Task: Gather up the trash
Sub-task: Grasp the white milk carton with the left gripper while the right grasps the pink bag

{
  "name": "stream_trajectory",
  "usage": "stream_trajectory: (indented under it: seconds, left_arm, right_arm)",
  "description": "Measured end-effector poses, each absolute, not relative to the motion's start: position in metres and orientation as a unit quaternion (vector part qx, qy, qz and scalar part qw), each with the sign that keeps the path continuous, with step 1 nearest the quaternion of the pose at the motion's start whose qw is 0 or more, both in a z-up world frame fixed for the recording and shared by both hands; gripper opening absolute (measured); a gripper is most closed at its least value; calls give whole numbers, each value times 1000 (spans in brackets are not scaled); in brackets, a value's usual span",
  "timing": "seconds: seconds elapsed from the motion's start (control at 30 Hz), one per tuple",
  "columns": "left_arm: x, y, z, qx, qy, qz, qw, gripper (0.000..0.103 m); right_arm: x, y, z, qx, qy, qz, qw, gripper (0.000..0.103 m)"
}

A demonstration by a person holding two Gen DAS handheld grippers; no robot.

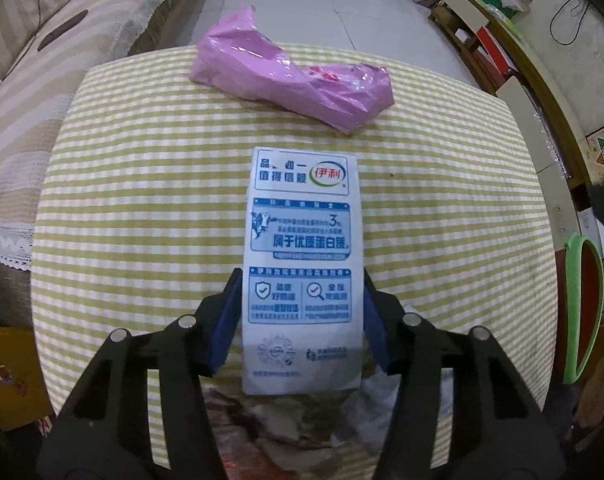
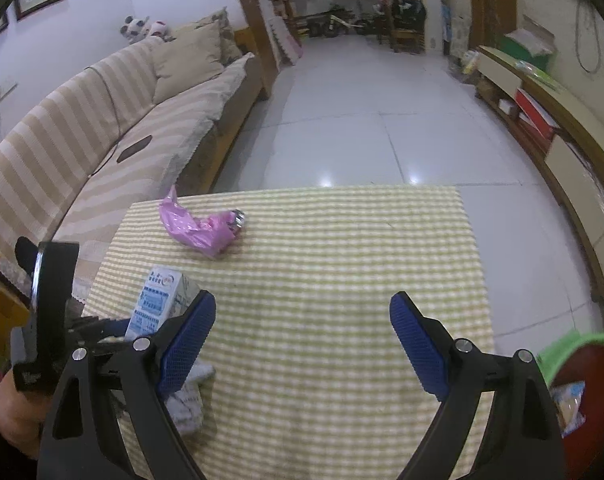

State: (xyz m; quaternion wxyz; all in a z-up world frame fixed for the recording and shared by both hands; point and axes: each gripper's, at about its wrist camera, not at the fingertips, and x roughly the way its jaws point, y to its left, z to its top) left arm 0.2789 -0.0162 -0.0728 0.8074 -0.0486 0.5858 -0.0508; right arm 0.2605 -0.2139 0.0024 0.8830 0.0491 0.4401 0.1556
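My left gripper (image 1: 300,316) is shut on a white and blue milk carton (image 1: 302,248), held a little above the green-checked tablecloth (image 1: 142,200). The carton also shows in the right wrist view (image 2: 160,304), at the left beside my right gripper's left finger. A crumpled pink plastic bag (image 1: 294,84) lies at the table's far edge; it also shows in the right wrist view (image 2: 200,228). My right gripper (image 2: 302,332) is open and empty over the table's near middle. Crumpled white paper (image 2: 190,396) lies under its left finger.
A green-rimmed red bin (image 2: 581,392) with a wrapper inside stands at the table's right; it also shows in the left wrist view (image 1: 583,308). A striped sofa (image 2: 102,128) runs along the left. A low cabinet (image 2: 561,148) lines the right wall. White tiled floor (image 2: 361,120) lies beyond.
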Motion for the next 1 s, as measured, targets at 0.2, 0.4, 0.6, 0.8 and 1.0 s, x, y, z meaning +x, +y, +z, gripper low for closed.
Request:
stream_trajectory:
  seconds: [0.2,0.4,0.6,0.8,1.0]
  left_arm:
    - [265,17,-53,-55,560,-35,826,52]
    - [262,45,-47,-75,556,-23,827,53]
    - [266,60,-45,-90,550,-14,830,53]
    - [269,64,-53,-96,554,-10,827,53]
    - [270,64,-57,-98,553,-13,827,53]
  right_arm:
    - [284,-174,-6,36,436,190,879,86]
    - [308,-133,-20,8,436,215,874,86]
    - [324,-86,-32,-70,421,246,870,86]
    - [337,-47,-63,-164,421,258,854,85]
    - [339,-31,-87,-231,408,257,845,39]
